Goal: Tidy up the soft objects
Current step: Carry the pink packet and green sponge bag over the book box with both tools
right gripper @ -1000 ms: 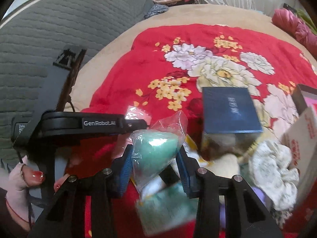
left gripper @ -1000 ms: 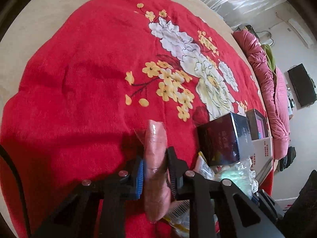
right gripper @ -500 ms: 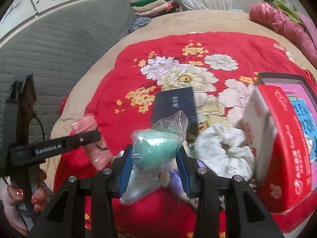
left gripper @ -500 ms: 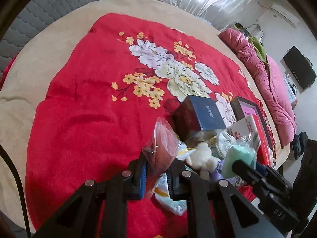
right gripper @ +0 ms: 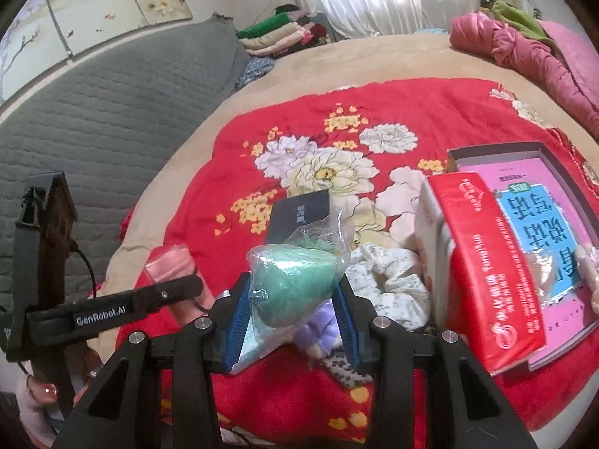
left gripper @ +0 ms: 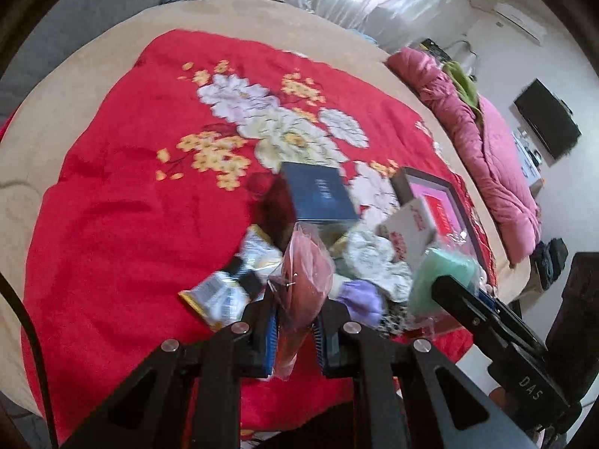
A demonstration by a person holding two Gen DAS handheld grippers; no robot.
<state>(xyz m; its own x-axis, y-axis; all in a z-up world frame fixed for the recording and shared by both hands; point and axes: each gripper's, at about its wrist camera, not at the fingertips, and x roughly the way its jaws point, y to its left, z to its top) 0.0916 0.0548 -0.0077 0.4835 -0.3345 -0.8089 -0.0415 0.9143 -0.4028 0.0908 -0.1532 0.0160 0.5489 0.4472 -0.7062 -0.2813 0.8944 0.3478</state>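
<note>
My left gripper (left gripper: 294,331) is shut on a pink soft item in a clear bag (left gripper: 307,280), held above the red floral blanket (left gripper: 123,194). My right gripper (right gripper: 290,314) is shut on a green soft item in a clear bag (right gripper: 295,284); that bag (left gripper: 443,273) also shows at the right of the left wrist view. In the right wrist view the left gripper's body (right gripper: 101,310) and the pink bag (right gripper: 170,262) appear at the left. Below both lie a white floral scrunchie (right gripper: 389,288), a purple soft item (left gripper: 361,299) and snack packets (left gripper: 232,292).
A dark blue box (left gripper: 318,196), a red-and-white carton (right gripper: 483,273) and an open box holding a pink book (right gripper: 539,232) lie on the blanket. A grey quilted headboard (right gripper: 112,112), folded clothes (right gripper: 277,33) and a pink duvet (left gripper: 486,157) surround the round bed.
Both grippers rose and drew back from the blanket with their bags. The pile of boxes and soft things now looks smaller and lies further below them.
</note>
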